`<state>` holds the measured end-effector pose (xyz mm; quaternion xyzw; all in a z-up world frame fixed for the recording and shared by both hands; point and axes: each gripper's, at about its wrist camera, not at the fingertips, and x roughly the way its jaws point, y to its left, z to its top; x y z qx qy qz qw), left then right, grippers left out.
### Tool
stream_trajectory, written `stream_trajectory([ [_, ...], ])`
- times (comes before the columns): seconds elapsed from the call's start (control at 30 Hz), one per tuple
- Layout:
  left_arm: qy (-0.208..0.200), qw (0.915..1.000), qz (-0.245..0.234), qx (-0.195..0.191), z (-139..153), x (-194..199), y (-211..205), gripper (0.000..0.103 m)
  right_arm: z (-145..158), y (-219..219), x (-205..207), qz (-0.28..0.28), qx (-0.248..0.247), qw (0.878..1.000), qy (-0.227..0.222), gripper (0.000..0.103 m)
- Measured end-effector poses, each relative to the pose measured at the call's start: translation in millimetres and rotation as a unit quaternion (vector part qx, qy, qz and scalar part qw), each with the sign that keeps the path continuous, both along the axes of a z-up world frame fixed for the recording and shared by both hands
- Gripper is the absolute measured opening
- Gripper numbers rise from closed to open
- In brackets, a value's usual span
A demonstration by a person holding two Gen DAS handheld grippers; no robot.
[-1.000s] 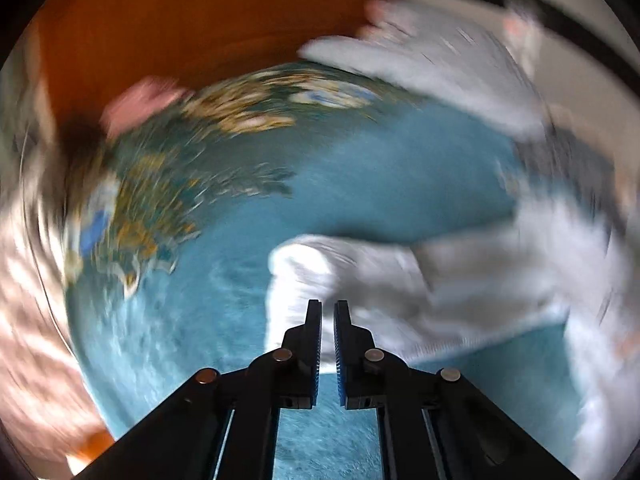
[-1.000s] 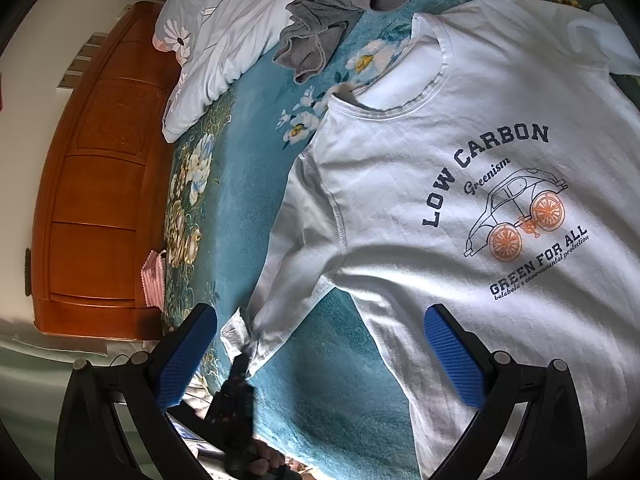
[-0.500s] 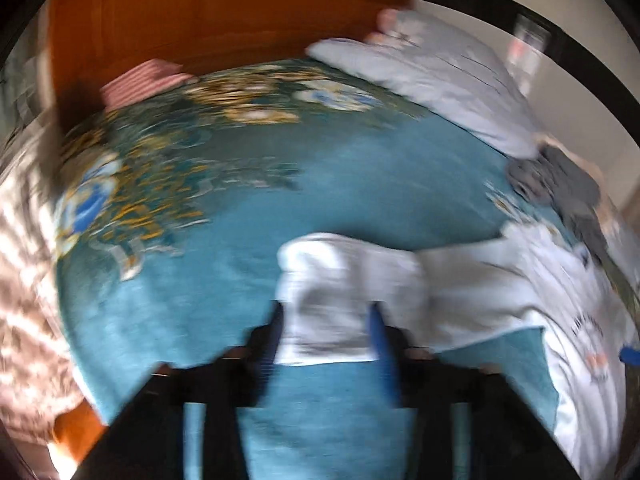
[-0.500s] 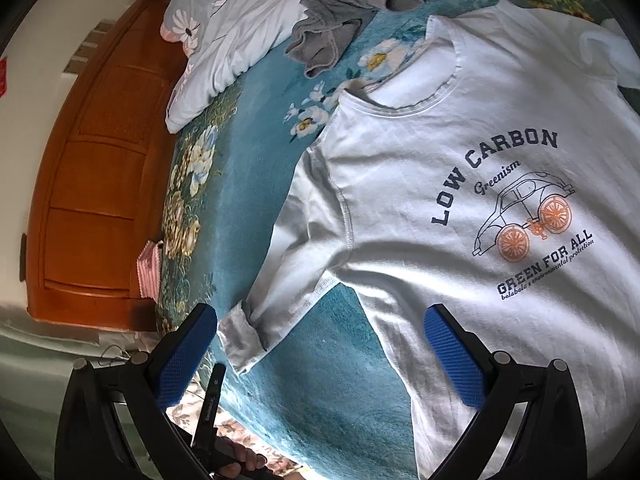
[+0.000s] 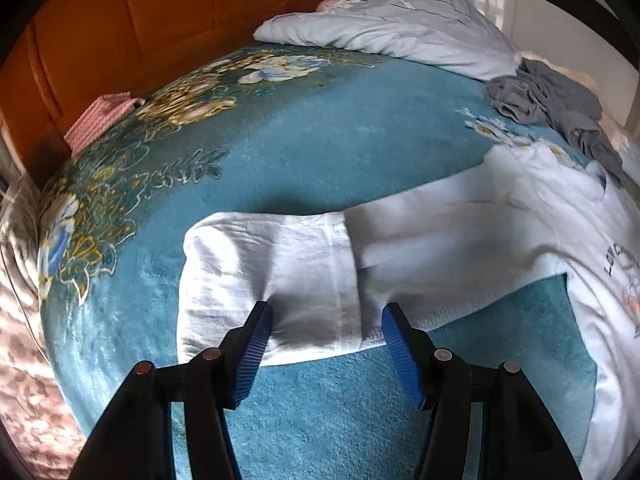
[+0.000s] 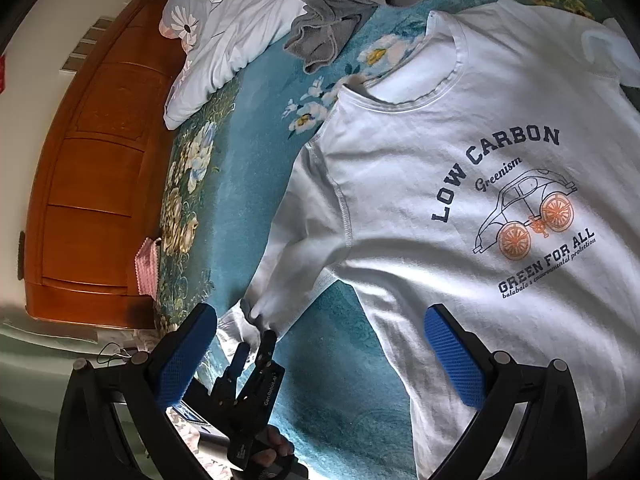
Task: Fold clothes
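Observation:
A white long-sleeved shirt (image 6: 460, 208) with a "LOW CARBON" car print lies face up on the teal bedspread (image 6: 332, 368). Its left sleeve (image 5: 420, 252) stretches out sideways, with the cuff end (image 5: 264, 272) turned back. My left gripper (image 5: 326, 344) is open, its blue pads straddling the near edge of the cuff; it also shows in the right wrist view (image 6: 254, 350). My right gripper (image 6: 320, 356) is open and empty, hovering above the shirt's lower left side.
A pale blue pillow (image 5: 400, 28) and a crumpled grey garment (image 5: 552, 104) lie at the far side of the bed. A pink folded cloth (image 5: 100, 120) sits by the orange wooden headboard (image 5: 120, 24). A patterned sheet (image 5: 20, 320) hangs at the left edge.
My left gripper was shut beside the cuff, then opened wide and now straddles the cuff's near edge. The right gripper stayed open and drifted slightly.

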<state>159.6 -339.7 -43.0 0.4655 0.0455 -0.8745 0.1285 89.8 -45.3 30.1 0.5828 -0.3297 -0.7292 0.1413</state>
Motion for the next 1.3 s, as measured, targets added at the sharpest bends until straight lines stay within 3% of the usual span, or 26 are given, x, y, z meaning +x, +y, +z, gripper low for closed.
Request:
stream_trajectory([
  [0.17, 0.003, 0.9997, 0.026, -0.005, 0.9, 6.3, -12.7, 0.018, 1.1, 0.6, 0.3, -0.002, -0.001, 1.000, 0.000, 0.103],
  [0.23, 0.009, 0.9993, 0.035, 0.003, 3.2, 10.0, -20.1, 0.012, 0.6, 0.7, 0.4, -0.002, -0.002, 1.000, -0.001, 0.103],
  [0.37, 0.052, 0.9925, 0.106, 0.032, 19.4, 28.7, -55.7, 0.010, 0.7, 0.7, 0.1, -0.001, -0.002, 1.000, -0.001, 0.103],
  [0.47, 0.074, 0.9807, 0.175, 0.046, 27.2, 46.4, -93.5, 0.010, 0.9, 1.1, 0.3, -0.002, -0.002, 1.000, -0.001, 0.103],
  [0.6, 0.071, 0.9625, 0.253, 0.066, 20.1, 72.3, -139.0, 0.009, 0.4, -0.7, 0.4, 0.001, -0.002, 1.000, -0.002, 0.103],
  [0.67, 0.064, 0.9566, 0.276, 0.070, 12.2, 82.4, -151.2, 0.009, 0.3, -1.7, 0.6, 0.002, -0.002, 1.000, -0.002, 0.103],
  [0.8, 0.052, 0.9543, 0.284, 0.076, -3.5, 89.4, -153.3, 0.009, 0.8, -2.2, 1.5, 0.003, 0.001, 1.000, -0.001, 0.103],
  [0.9, 0.048, 0.9519, 0.293, 0.074, -4.0, 88.8, -152.9, 0.013, 0.6, -2.9, 0.9, 0.003, 0.005, 1.000, -0.001, 0.103],
  [1.0, 0.044, 0.9395, 0.328, 0.088, -0.4, 93.7, -160.1, 0.029, -0.4, -4.6, 0.5, 0.007, 0.009, 1.000, -0.001, 0.103],
  [1.03, 0.044, 0.9352, 0.340, 0.087, 2.3, 97.0, -161.0, 0.038, -0.5, -4.9, 0.4, 0.008, 0.010, 1.000, -0.001, 0.103],
  [1.13, 0.051, 0.9257, 0.365, 0.086, 17.3, 108.9, -149.1, 0.041, 1.4, -4.3, 0.6, 0.008, 0.007, 1.000, 0.002, 0.103],
  [1.23, 0.074, 0.9345, 0.297, 0.181, 29.0, 109.3, -105.6, 0.052, 3.3, -3.6, 0.8, 0.009, 0.004, 1.000, 0.006, 0.103],
  [1.27, 0.076, 0.9395, 0.263, 0.206, 31.0, 107.2, -83.0, 0.060, 3.9, -3.3, 0.9, 0.009, 0.003, 1.000, 0.007, 0.103],
  [1.3, 0.074, 0.9462, 0.228, 0.217, 31.4, 104.6, -56.6, 0.062, 4.5, -3.1, 0.9, 0.009, 0.003, 1.000, 0.008, 0.103],
])
